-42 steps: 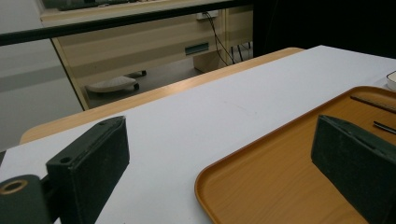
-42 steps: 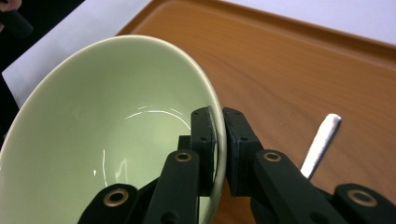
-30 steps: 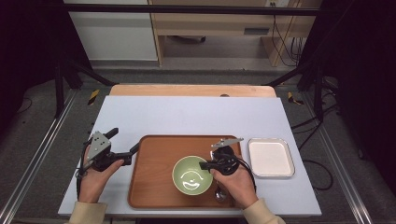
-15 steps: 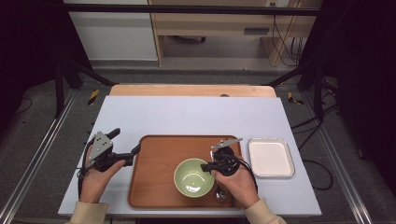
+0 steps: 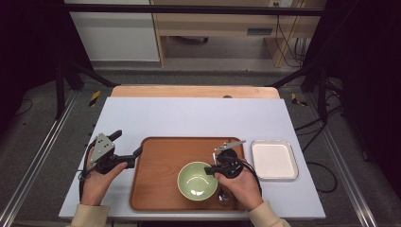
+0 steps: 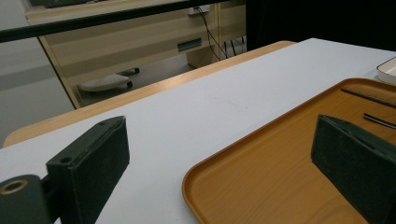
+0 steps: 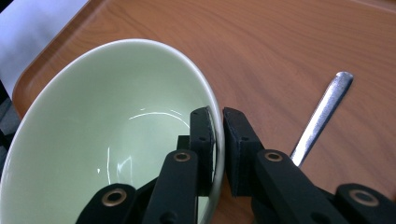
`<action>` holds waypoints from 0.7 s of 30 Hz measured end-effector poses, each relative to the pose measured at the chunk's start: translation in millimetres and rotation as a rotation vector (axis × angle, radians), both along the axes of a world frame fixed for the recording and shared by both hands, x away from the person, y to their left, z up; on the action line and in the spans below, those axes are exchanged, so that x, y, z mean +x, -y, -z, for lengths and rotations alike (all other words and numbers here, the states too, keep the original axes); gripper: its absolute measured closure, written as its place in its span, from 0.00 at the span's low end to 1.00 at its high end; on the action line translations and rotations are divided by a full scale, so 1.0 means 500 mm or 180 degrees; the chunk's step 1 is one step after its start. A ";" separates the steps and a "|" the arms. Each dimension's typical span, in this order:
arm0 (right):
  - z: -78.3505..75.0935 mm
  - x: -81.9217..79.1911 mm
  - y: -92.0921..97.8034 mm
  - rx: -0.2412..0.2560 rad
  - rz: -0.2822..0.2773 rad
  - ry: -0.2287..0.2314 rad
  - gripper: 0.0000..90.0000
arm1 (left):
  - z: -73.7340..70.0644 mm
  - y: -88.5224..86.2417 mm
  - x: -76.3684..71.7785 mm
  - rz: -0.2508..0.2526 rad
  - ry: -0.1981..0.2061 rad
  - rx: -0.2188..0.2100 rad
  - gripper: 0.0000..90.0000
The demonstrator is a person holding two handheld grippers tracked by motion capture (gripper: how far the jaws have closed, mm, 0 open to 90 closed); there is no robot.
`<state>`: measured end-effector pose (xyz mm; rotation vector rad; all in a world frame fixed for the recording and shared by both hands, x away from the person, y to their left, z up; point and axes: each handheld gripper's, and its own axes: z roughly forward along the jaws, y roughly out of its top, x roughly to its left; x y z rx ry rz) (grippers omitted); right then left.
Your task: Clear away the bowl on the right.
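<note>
Right gripper view shows the right gripper (image 7: 215, 122) clamped on the rim of the green bowl (image 7: 107, 140), one jaw inside the wall and one outside, with the rim pinched between them. The bowl sits on the wooden tray (image 7: 289, 42), and a metal spoon (image 7: 322, 116) lies on the tray just beside the bowl. From the high view, the bowl (image 5: 197, 180) rests in the near right part of the tray (image 5: 156, 179), and a white square dish (image 5: 274, 159) stands on the table (image 5: 189, 116) to the right of the tray, apart from it. The left gripper (image 5: 126, 153) hangs over the tray's left edge; in the left gripper view its jaws stand wide apart with nothing between them, the tray rim (image 6: 219, 161) lying below.

The step in hand looks like the grasp of the bowl, done and ready for a lift. The next move likely calls for a steady, level raise, since a one-sided rim pinch could let the bowl tip or slip.
</note>
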<state>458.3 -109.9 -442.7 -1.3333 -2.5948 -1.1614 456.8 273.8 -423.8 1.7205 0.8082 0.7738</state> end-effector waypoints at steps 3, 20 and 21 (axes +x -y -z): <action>0.000 0.000 0.000 0.0013 0.0004 -0.0003 0.92 | 0.000 0.000 0.000 0.0000 -0.0001 -0.0001 0.05; 0.001 0.000 0.000 0.0037 -0.0003 0.0062 0.91 | 0.001 0.001 0.000 0.0012 -0.0009 0.0027 0.05; 0.001 -0.001 0.001 0.0042 -0.0018 0.0069 0.90 | 0.000 0.001 0.000 0.0011 -0.0011 0.0028 0.05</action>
